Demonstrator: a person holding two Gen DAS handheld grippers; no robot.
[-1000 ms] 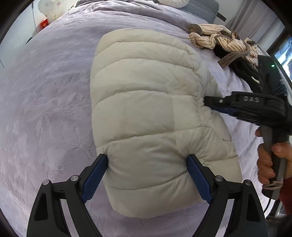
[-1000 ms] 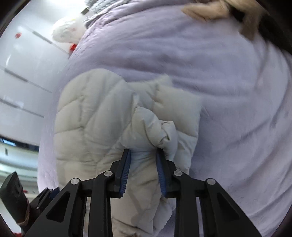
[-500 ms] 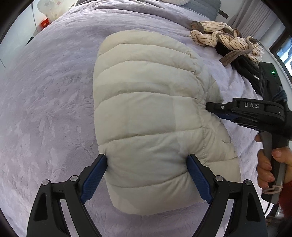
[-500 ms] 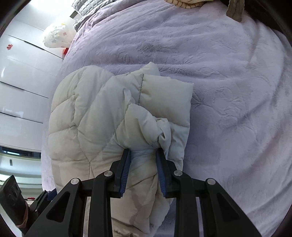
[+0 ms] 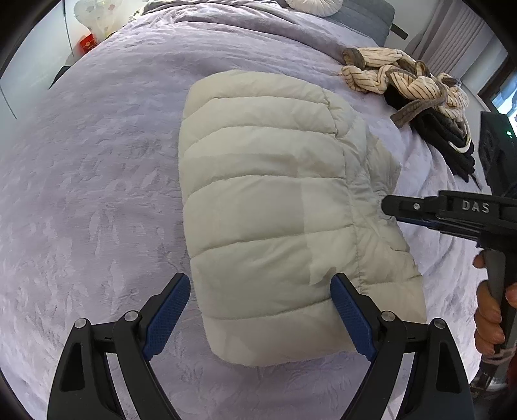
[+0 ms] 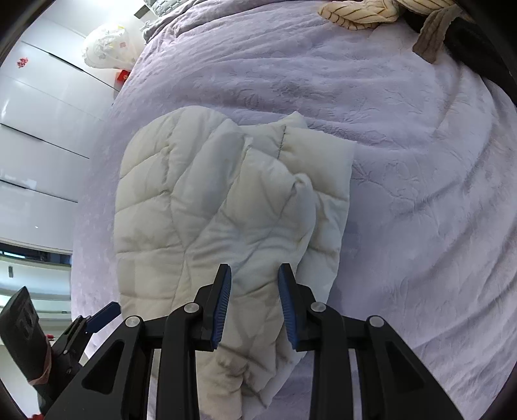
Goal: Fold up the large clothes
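Note:
A cream quilted puffer jacket [image 5: 268, 210] lies folded into a thick block on the lilac bedspread [image 5: 97, 177]. My left gripper [image 5: 260, 310] hangs just above the jacket's near end, jaws wide open, pads clear of the fabric. In the right wrist view the jacket [image 6: 210, 210] shows its folded sleeve and side layers lying loose. My right gripper [image 6: 253, 297] hovers over that folded edge with its jaws opening; fabric lies below them, not pinched. The right gripper [image 5: 387, 206] also shows from the side at the jacket's right edge, held by a hand [image 5: 491, 310].
A heap of striped and dark clothes [image 5: 410, 84] sits at the bed's far right. A pillow [image 5: 313, 5] lies at the head. White wardrobe doors [image 6: 38, 129] and a white bag [image 6: 106, 48] stand beyond the bed's left side.
The right gripper let go of the bunched fold it pinched, and the fold settled flat. Both grippers lifted a little away from the jacket.

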